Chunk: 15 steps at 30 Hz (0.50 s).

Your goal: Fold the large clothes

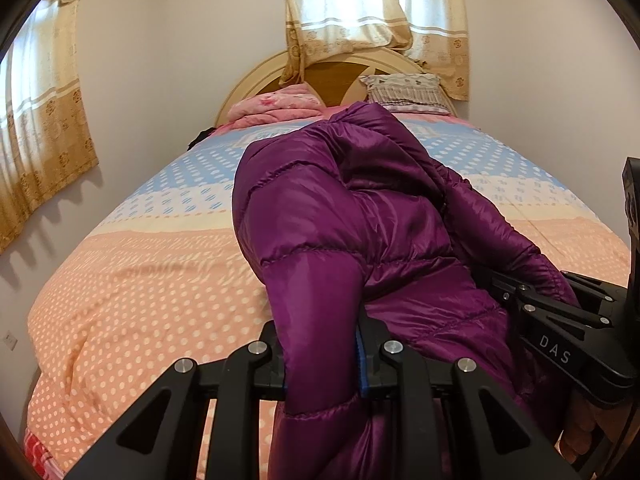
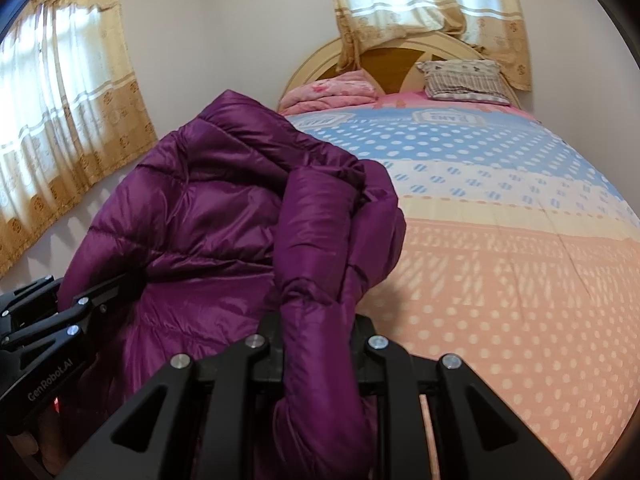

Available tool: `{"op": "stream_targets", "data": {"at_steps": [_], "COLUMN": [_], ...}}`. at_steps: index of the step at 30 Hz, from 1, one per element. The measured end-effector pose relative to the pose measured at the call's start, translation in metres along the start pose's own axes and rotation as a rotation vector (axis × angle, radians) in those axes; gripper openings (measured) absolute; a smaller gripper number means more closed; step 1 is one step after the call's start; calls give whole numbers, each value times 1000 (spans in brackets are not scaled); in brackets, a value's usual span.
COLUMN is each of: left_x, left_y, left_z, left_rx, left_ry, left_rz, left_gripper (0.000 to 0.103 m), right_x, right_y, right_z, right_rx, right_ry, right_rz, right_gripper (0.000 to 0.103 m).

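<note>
A purple quilted down jacket [image 1: 340, 216] hangs bunched between both grippers, above the near end of the bed. My left gripper [image 1: 320, 344] is shut on a fold of the jacket. My right gripper [image 2: 316, 340] is shut on another fold of the jacket [image 2: 224, 208]. The right gripper also shows in the left wrist view [image 1: 532, 300] at the right, buried in the fabric. The left gripper shows in the right wrist view [image 2: 76, 312] at the left edge. The jacket's lower part drops out of sight below both views.
The bed [image 1: 132, 280] has a polka-dot cover in peach, cream and blue bands. At its head lie a folded pink blanket [image 1: 280, 106] and a patterned pillow [image 1: 408, 88] against a rounded headboard [image 1: 256, 76]. Curtained windows [image 1: 36, 120] stand left and behind.
</note>
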<state>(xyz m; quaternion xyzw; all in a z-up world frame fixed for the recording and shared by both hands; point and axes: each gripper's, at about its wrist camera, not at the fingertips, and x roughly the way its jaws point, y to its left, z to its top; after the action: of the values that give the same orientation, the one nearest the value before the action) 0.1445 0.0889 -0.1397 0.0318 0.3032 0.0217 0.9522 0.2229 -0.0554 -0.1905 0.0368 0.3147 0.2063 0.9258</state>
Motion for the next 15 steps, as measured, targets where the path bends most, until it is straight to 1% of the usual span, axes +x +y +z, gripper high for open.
{"op": "stream_targets", "data": {"at_steps": [9,15], "left_x": [3,19], "left_y": [22,33], "left_z": [-14,-25], "left_rx": [-23,-38], "left_ry": [18,46], "left_rz": [22,26], "left_gripper": [23,23], "right_x": [15,30], "right_y": [18,24], "right_z": [-2,-6], "right_rx": [-31,-37], "right_ry": [28,54], "right_rz": [23,22], "right_gripper": [21,21]}}
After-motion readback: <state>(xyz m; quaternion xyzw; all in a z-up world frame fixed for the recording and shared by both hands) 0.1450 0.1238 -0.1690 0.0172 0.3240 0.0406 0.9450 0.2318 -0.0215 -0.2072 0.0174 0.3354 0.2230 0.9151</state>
